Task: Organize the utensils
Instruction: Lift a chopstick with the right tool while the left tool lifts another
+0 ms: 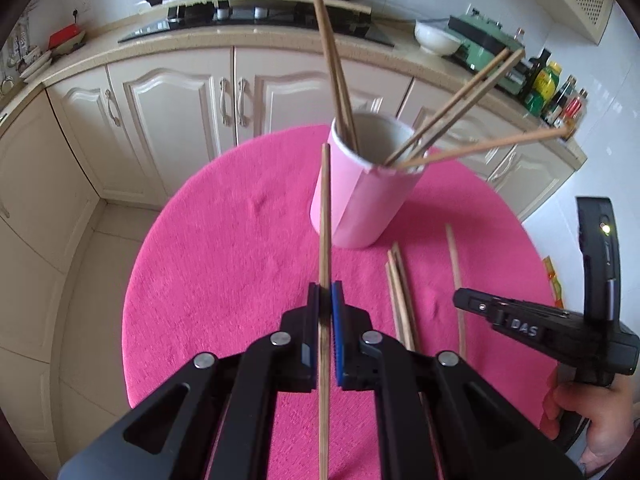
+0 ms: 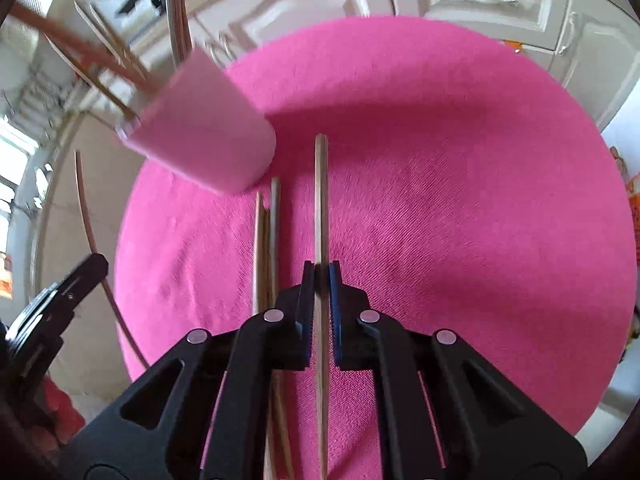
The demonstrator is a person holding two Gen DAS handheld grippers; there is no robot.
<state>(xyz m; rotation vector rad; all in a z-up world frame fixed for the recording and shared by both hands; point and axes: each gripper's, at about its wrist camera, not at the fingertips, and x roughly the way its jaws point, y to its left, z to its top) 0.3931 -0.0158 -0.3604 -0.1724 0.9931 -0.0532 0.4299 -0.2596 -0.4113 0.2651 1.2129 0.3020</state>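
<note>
A pink cup stands on the round pink tablecloth with several wooden chopsticks leaning in it. My left gripper is shut on one chopstick, held above the cloth and pointing at the cup. My right gripper is shut on another chopstick, low over the cloth right of the cup. Loose chopsticks lie on the cloth in front of the cup; they also show in the right wrist view. The right gripper also shows in the left wrist view.
Cream kitchen cabinets and a counter with a hob, pans, a white bowl and bottles stand behind the table. The left gripper's body shows at the left of the right wrist view.
</note>
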